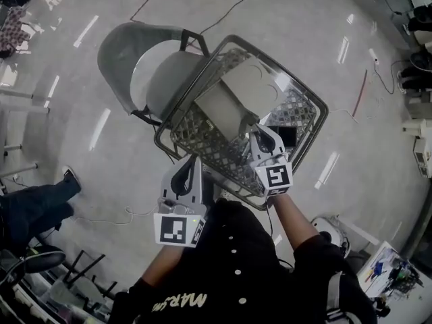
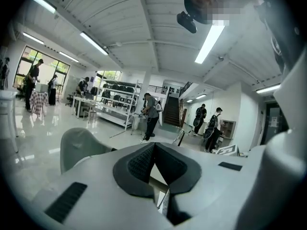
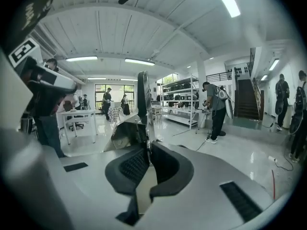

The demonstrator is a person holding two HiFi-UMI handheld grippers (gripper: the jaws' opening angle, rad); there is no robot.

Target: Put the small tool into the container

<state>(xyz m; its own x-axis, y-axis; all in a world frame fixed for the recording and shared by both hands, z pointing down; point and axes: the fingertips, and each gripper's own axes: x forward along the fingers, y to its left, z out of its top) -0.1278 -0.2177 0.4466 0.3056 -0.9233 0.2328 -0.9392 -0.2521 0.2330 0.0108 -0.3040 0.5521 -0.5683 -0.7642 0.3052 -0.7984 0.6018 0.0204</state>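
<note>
Right gripper view shows the right gripper (image 3: 146,150) clamped on the thin dark tool (image 3: 144,97) over the wire basket (image 1: 300,110), left gripper (image 2: 154,147) closed empty; pivoting in that narrow pinch could drop it outside

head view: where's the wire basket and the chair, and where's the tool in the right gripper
wire basket (image 1: 209,150), head view, near mesh wall
chair (image 1: 118,56), head view, backrest
small tool (image 3: 144,95), right gripper view, upright dark part above the jaws

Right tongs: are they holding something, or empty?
Holding something: the right gripper view shows the right tongs shut on the lower end of a thin dark tool.
</note>
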